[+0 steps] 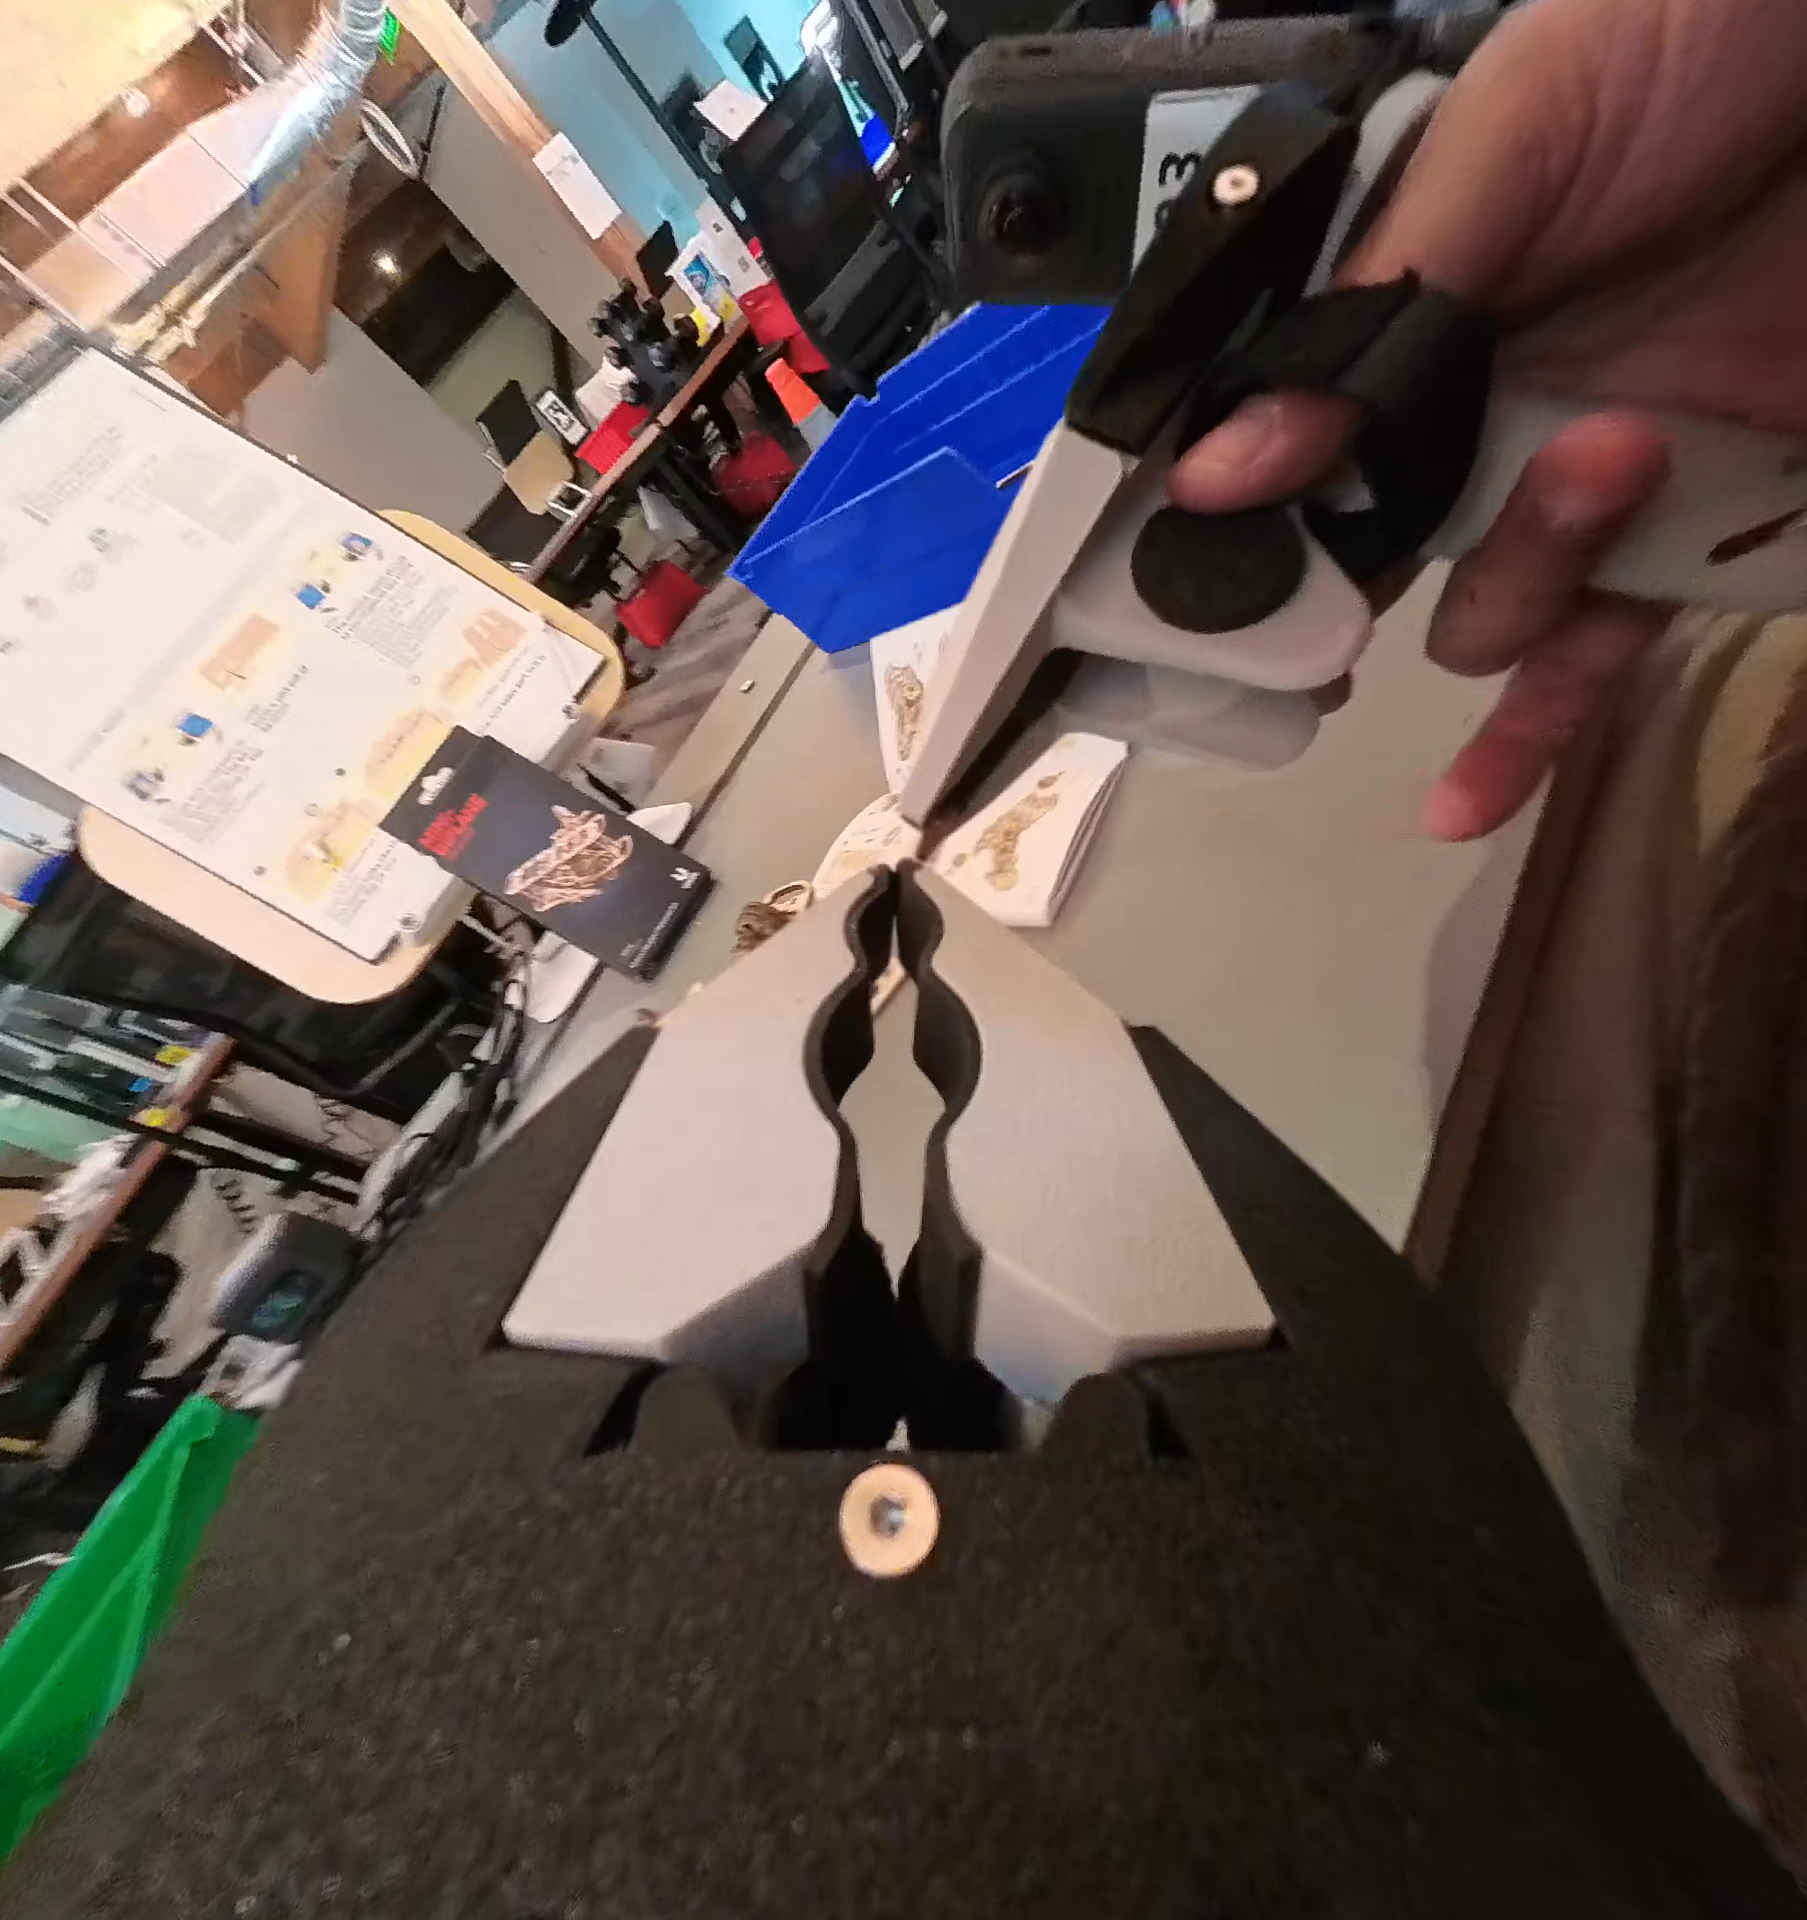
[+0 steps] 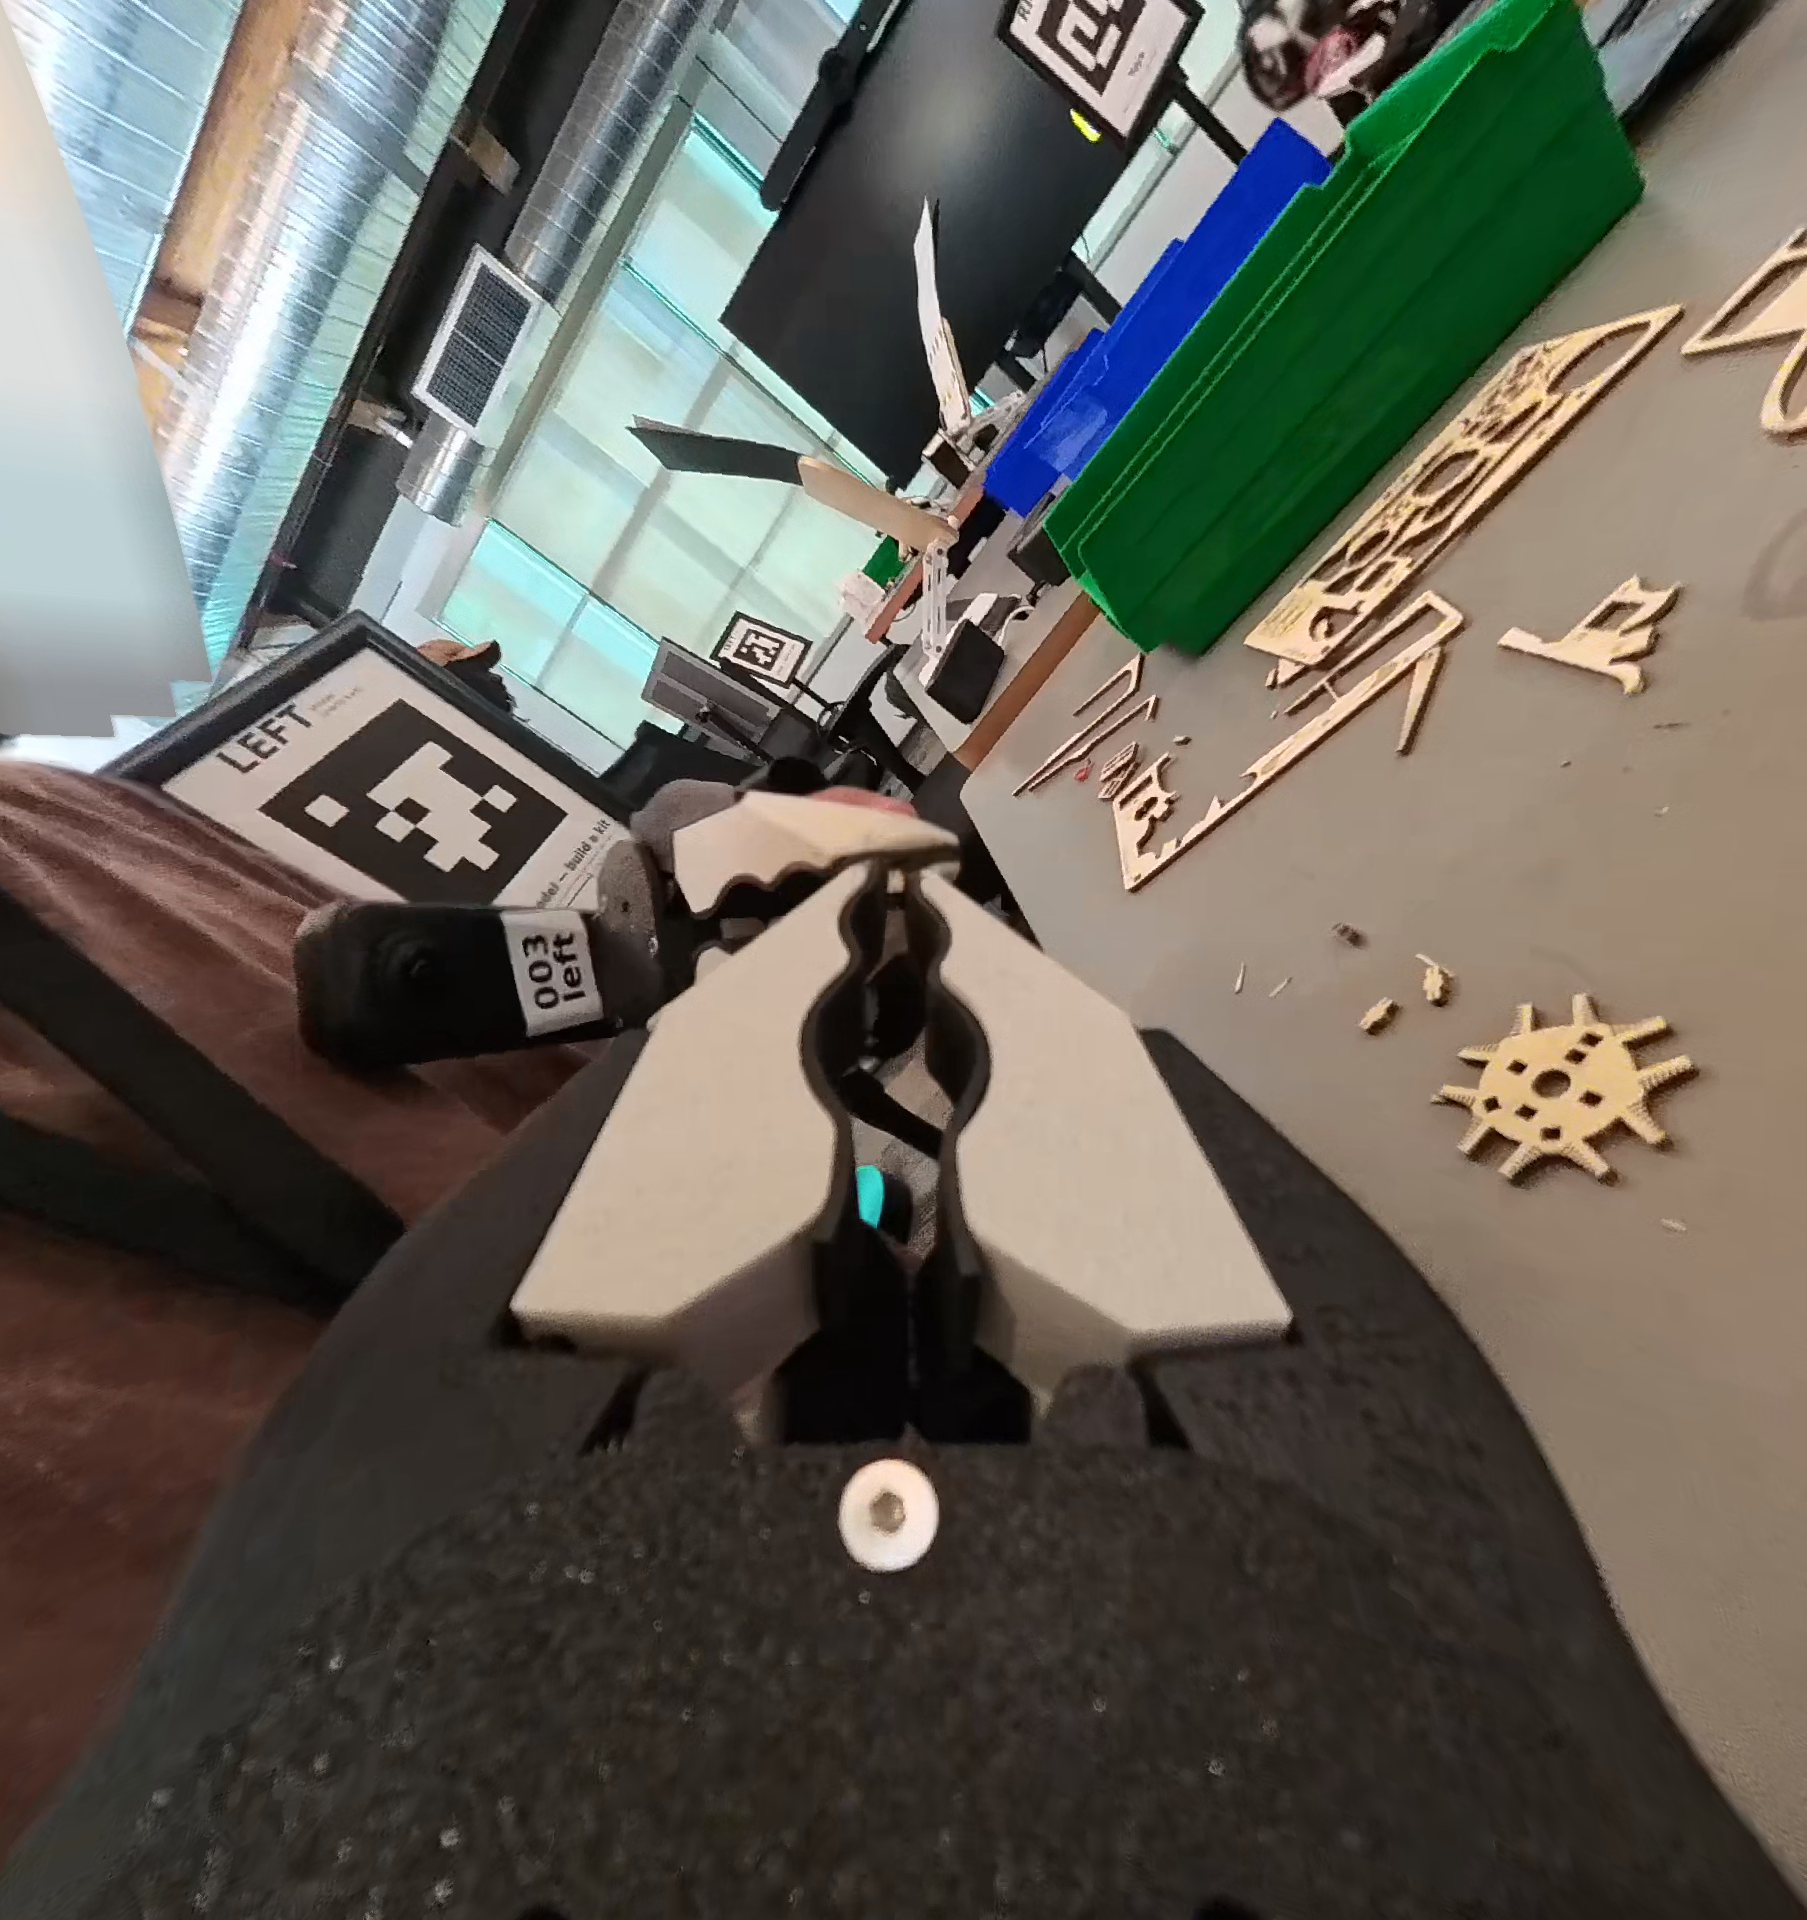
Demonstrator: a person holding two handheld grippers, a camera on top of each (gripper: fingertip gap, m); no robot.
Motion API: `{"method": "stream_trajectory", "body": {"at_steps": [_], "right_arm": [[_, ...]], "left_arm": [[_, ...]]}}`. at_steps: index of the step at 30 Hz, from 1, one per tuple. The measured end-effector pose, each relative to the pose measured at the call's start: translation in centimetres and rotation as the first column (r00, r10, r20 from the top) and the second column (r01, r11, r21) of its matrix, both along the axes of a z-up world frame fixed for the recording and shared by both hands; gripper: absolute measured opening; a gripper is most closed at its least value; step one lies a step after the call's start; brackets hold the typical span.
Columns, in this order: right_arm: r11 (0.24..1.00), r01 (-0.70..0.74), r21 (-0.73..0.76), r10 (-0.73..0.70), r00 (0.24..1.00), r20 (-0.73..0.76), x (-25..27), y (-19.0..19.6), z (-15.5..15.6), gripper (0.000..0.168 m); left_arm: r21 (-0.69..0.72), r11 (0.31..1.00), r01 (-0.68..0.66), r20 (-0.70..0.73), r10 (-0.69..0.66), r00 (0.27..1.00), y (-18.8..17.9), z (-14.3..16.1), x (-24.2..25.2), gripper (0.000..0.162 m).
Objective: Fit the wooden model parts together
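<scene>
Left gripper: jaws pressed together, tip to tip with right gripper, whose jaws are also closed; any part between them is hidden. At 2 o'clock, wooden gear, then cut sheets, on table.

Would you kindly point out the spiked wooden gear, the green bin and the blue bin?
spiked wooden gear (image 2: 1564,1103): right wrist view, on its flat centre disc.
green bin (image 2: 1325,374): right wrist view, on its side wall.
blue bin (image 1: 878,540): left wrist view, on its front wall.
</scene>
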State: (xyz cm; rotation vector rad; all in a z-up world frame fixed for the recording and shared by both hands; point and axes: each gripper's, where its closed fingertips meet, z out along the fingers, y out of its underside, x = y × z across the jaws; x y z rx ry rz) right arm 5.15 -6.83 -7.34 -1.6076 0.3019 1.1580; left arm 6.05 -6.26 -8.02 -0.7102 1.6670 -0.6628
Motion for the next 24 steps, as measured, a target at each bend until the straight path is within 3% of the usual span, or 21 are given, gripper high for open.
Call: {"method": "stream_trajectory", "body": {"at_steps": [3,7,10,13,15,17,24], "right_arm": [[0.997,-0.034,-0.070,0.032,0.999,-0.033,-0.4,0.2,-0.8,0.002],[0.999,0.006,-0.035,-0.009,0.998,-0.067,0.3,0.5,-0.3,0.001],[0.998,0.052,0.041,-0.047,0.992,-0.113,1.5,0.8,0.7,0.002],[0.989,0.057,0.133,-0.035,0.986,-0.160,1.8,0.9,2.0,0.002],[0.988,0.043,0.147,-0.016,0.984,-0.179,1.6,1.0,2.3,0.002],[0.986,0.047,0.158,-0.013,0.978,-0.207,1.6,1.1,2.6,0.002],[0.986,-0.020,0.165,0.045,0.988,-0.149,0.4,0.9,2.8,0.002]], "left_arm": [[0.077,0.997,-0.013,0.019,0.012,1.000,0.4,0.3,0.0,0.000],[0.047,0.997,-0.054,0.016,0.054,0.998,1.2,0.2,0.1,0.000],[-0.165,0.982,-0.095,-0.022,0.093,0.995,2.2,0.4,0.3,0.000],[-0.534,0.845,-0.023,-0.042,0.000,0.999,1.6,1.6,0.4,0.000],[-0.683,0.728,0.050,-0.025,-0.091,0.996,0.8,2.6,0.2,0.000],[-0.736,0.667,0.116,0.005,-0.166,0.986,0.0,3.3,-0.2,0.004],[-0.793,0.596,0.130,-0.028,-0.248,0.968,-0.6,3.0,-0.5,0.011]]}}
